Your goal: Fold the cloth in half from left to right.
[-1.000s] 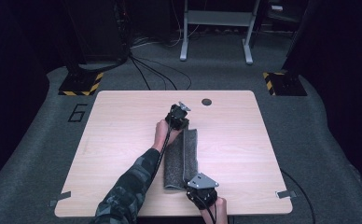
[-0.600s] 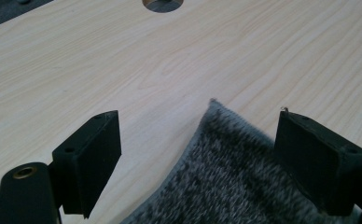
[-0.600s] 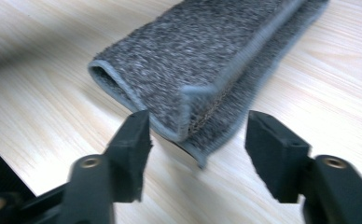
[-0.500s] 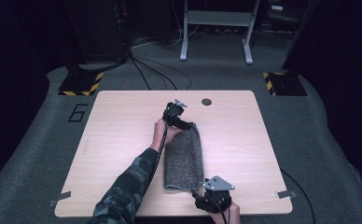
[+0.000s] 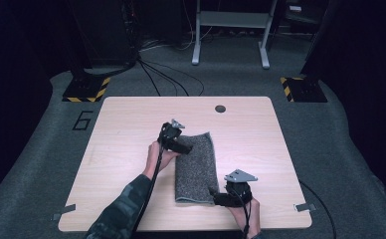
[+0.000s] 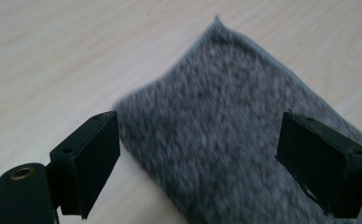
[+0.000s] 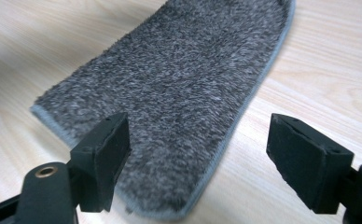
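Observation:
A grey folded towel point(image 5: 196, 167) lies flat on the wooden table point(image 5: 126, 124), its long side running away from me. My left gripper point(image 5: 185, 148) is at the towel's far left edge, open after its jaws have just been opening. In the left gripper view, the towel point(image 6: 226, 140) lies below and beyond the spread jaws point(image 6: 200, 163), untouched. My right gripper point(image 5: 216, 197) is at the towel's near right corner, and its jaws have also just been opening. The right gripper view has the towel point(image 7: 184, 88) ahead of the open gripper point(image 7: 216, 163), with its bound edge passing between the pads.
A small dark round grommet point(image 5: 220, 108) sits near the table's far edge. Bare wood spreads left and right of the towel. Beyond the table are floor cables point(image 5: 161, 74), a white stand point(image 5: 231, 30) and hazard-striped bases point(image 5: 86, 89).
Both grippers let go of the towel and opened. It went from a narrow bunched strip to a wider flat fold. The left gripper drew back to the left, the right gripper to the right.

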